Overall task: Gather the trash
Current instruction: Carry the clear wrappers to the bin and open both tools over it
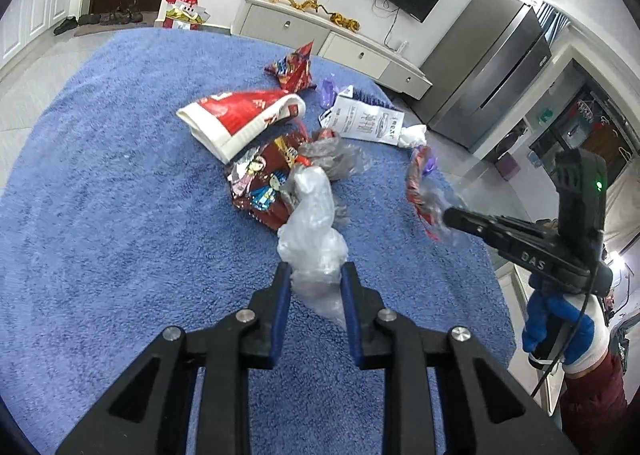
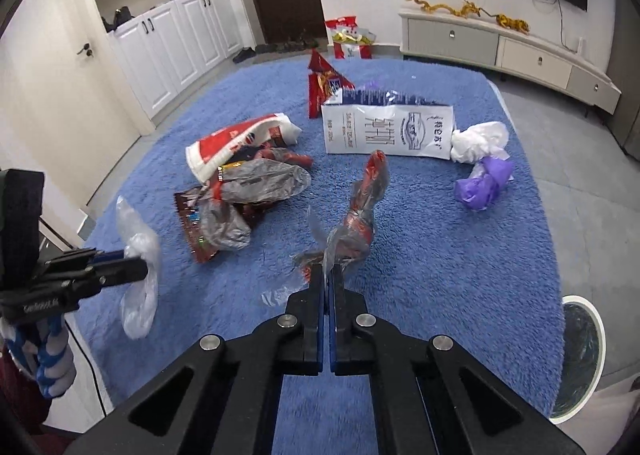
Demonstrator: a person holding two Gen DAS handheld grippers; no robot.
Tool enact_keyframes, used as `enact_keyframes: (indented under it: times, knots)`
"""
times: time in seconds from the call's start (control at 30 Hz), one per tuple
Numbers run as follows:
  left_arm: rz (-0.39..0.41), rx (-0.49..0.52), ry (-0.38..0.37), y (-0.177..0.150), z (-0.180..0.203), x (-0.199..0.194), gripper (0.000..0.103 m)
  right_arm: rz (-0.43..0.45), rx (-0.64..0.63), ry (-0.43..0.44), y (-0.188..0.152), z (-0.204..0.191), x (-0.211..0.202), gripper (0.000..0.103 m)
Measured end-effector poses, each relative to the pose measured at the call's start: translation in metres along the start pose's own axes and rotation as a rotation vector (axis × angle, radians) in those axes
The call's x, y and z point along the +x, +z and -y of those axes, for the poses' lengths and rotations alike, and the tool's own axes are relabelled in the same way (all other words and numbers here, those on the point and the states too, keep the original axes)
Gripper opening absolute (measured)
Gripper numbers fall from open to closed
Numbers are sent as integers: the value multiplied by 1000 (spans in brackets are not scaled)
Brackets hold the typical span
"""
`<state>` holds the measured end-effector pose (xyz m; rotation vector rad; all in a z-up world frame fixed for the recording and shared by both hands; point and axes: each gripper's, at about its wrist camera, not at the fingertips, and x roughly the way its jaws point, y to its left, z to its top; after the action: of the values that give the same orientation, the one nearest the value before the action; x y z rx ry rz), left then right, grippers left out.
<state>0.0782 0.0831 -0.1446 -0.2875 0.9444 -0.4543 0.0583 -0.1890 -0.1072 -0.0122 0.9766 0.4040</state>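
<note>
A: Starting at the left, what is the left gripper (image 1: 314,269) doing?

B: It is clenching a crumpled clear plastic bag (image 1: 310,223), lifted off the blue carpet (image 1: 120,175); the bag's lower end is hanging out of sight behind one finger.

A: And the pile beside it?

B: A red-and-white wrapper (image 2: 236,141) is lying over a dark red snack packet (image 1: 260,183) and a grey film (image 2: 260,181); how many pieces are tangled underneath is hard to tell.

A: The middle?

B: The right gripper (image 2: 329,269) is pinching a clear-and-red twisted wrapper (image 2: 362,207), jaws nearly touching; the pinched end is blurring.

A: Further right?

B: A white carton (image 2: 388,129) is lying flat, print too small to read; a white wad (image 2: 478,141) is touching it, a purple wad (image 2: 482,185) just beside; a round bin (image 2: 580,359) is sitting off the carpet, cut off by the picture's edge.
</note>
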Motion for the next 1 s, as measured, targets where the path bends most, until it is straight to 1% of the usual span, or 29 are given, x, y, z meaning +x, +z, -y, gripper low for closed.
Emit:
enact_keyframes:
  times: [0.23,0.5,0.8,1.0]
  knots:
    - [34,42,11,8,14,-19,23,68,5,23,-7,3,-39,1]
    - [49,105,1,22,41,-25,23,156,34,22,-15,19,-85,1]
    - [42,172,-26,38,79,-12,23,225,95,-30,-26,56,-123,1]
    - [24,225,-40,54,114,6,23,252,146,-69,-40,87,-140,1]
